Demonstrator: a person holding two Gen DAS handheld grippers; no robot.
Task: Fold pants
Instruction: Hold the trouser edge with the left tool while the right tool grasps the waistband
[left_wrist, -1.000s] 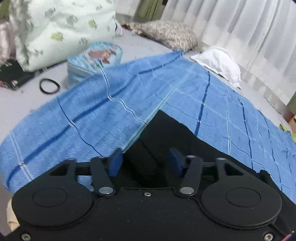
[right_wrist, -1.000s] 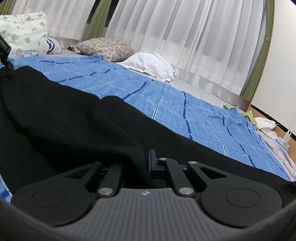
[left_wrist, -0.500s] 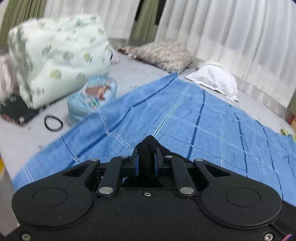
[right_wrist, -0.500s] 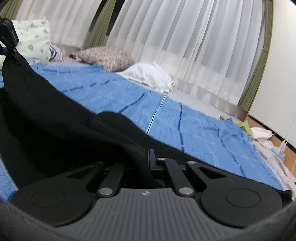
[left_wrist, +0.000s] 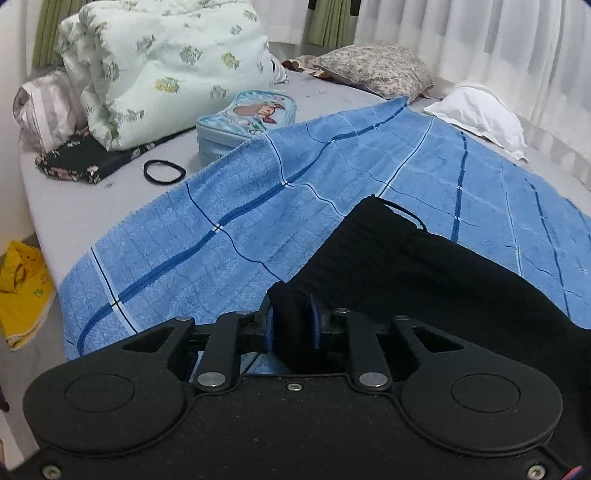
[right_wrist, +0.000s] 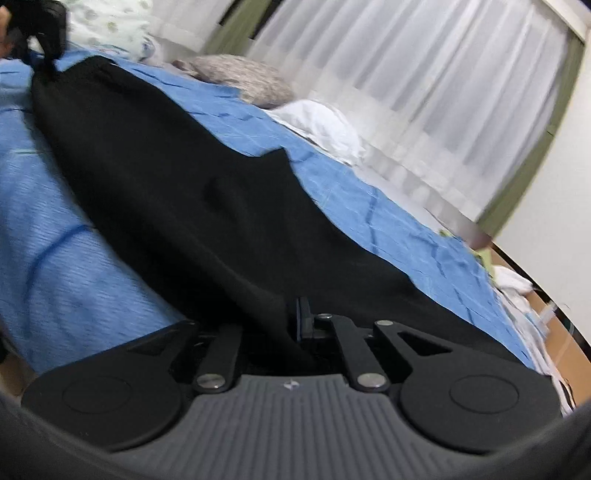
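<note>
1. Through the left wrist camera I saw my left gripper (left_wrist: 291, 325) clamped on a bunched corner of the black fabric pants (left_wrist: 424, 266), the blue pads pressing the cloth from both sides with only a narrow gap between them.
2. Its jaws had just been easing apart a touch, yet the fold of cloth was plainly between them and gripped.
3. The pants lay spread across the blue checked towel blanket (left_wrist: 229, 229) on the grey-sheeted bed (left_wrist: 92, 206), running from my left gripper away to the right.
4. A thin black drawstring loop (left_wrist: 404, 214) stuck out at the far edge of the pants.
5. In the right wrist view, which was blurred, my right gripper (right_wrist: 291, 325) had a ridge of the same black pants (right_wrist: 192, 192) pinched between nearly closed jaws; one blue pad showed, the other was buried under the cloth.
6. Those jaws had just been opening slightly too, with fabric between them.
7. From there the pants stretched taut up to the top left, where the left gripper (right_wrist: 48, 48) held the other end.
8. Beyond the blanket I saw a pale green floral quilt (left_wrist: 166, 62) piled up, a light blue cartoon-print zip pouch (left_wrist: 247, 122), a black elastic hair band (left_wrist: 164, 171), a speckled brown pillow (left_wrist: 373, 68) and a white pillow (left_wrist: 480, 114) before white sheer curtains (left_wrist: 498, 40).
</note>
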